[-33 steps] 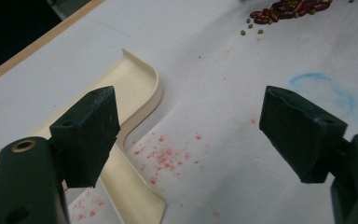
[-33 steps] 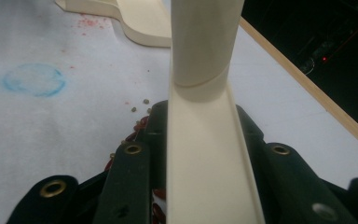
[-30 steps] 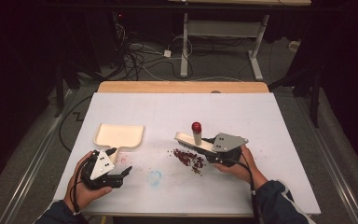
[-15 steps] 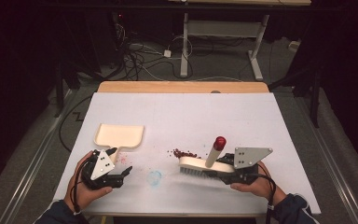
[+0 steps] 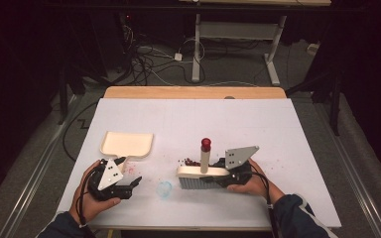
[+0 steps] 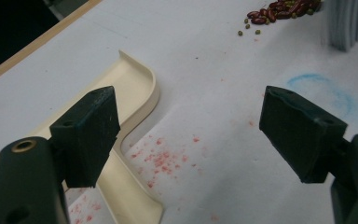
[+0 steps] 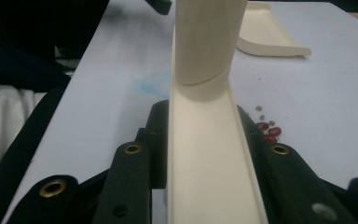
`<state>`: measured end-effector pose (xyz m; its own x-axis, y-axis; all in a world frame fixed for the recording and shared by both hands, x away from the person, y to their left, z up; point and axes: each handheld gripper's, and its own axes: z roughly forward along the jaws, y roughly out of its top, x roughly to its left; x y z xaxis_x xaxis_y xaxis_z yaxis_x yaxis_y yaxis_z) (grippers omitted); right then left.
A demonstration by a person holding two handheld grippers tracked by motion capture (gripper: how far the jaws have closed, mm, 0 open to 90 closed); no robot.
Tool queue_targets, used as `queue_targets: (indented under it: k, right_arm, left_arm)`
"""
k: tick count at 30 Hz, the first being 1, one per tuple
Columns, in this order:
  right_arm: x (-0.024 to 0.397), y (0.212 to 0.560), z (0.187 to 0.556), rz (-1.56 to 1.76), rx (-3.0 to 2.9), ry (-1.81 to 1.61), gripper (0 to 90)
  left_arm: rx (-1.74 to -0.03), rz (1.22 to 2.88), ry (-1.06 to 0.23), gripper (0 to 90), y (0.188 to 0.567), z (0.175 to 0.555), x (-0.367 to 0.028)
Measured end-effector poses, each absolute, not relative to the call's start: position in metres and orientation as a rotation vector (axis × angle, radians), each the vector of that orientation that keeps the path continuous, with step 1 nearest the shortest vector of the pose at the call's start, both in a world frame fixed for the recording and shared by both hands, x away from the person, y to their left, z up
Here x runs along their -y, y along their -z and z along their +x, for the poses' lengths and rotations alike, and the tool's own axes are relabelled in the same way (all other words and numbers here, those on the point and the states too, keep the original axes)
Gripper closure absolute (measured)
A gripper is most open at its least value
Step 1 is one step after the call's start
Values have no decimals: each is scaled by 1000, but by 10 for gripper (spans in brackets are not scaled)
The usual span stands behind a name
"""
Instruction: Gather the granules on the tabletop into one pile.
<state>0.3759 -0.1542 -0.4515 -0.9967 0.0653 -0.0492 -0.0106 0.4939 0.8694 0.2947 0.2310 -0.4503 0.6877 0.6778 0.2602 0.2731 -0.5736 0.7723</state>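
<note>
A cream brush point(image 5: 201, 172) with an upright red-tipped handle point(image 5: 206, 145) stands bristles-down on the white table point(image 5: 278, 134). My right gripper point(image 5: 223, 173) is shut on its right end, and the brush body point(image 7: 209, 158) runs between the jaws. A small pile of red and green beans point(image 5: 191, 161) lies just beyond the brush, and the beans point(image 7: 268, 130) lie right of it in the right gripper view. The cream dustpan point(image 5: 127, 143) lies flat at the left. My left gripper point(image 5: 130, 171) is open and holds nothing, just near of the dustpan point(image 6: 135, 88), with the beans point(image 6: 279, 11) farther ahead.
A blue chalk-like ring point(image 5: 164, 189) marks the table between the grippers, near the front edge. Reddish speckles point(image 6: 163, 161) stain the surface beside the dustpan. A wooden strip point(image 5: 193, 92) edges the far side, with cables and desk legs on the floor beyond.
The right gripper pulled the brush back toward the near edge, then moved it left and down beside the beans; its handle went from tilted to upright. The left gripper stayed put.
</note>
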Motion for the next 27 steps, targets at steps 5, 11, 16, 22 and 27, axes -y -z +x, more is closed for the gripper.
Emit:
queue_targets:
  k: [5, 11, 16, 22, 27]
  right_arm:
    - [146, 452, 389, 68, -2641, -1542, 671]
    - [142, 450, 396, 113, -2600, -1554, 673]
    - [150, 436, 383, 203, -2543, -1531, 672]
    - [168, 417, 361, 469, -2364, -1490, 672]
    - [180, 419, 339, 723, -2182, -1345, 672]
  left_arm:
    - [-721, 2173, -703, 194, 451, 296, -231]
    - [-719, 2170, -700, 195, 451, 295, -231]
    - [-715, 2170, -704, 194, 451, 295, -231]
    - [-713, 2161, -714, 195, 449, 292, -232]
    - [-707, 2164, -711, 195, 449, 291, -231]
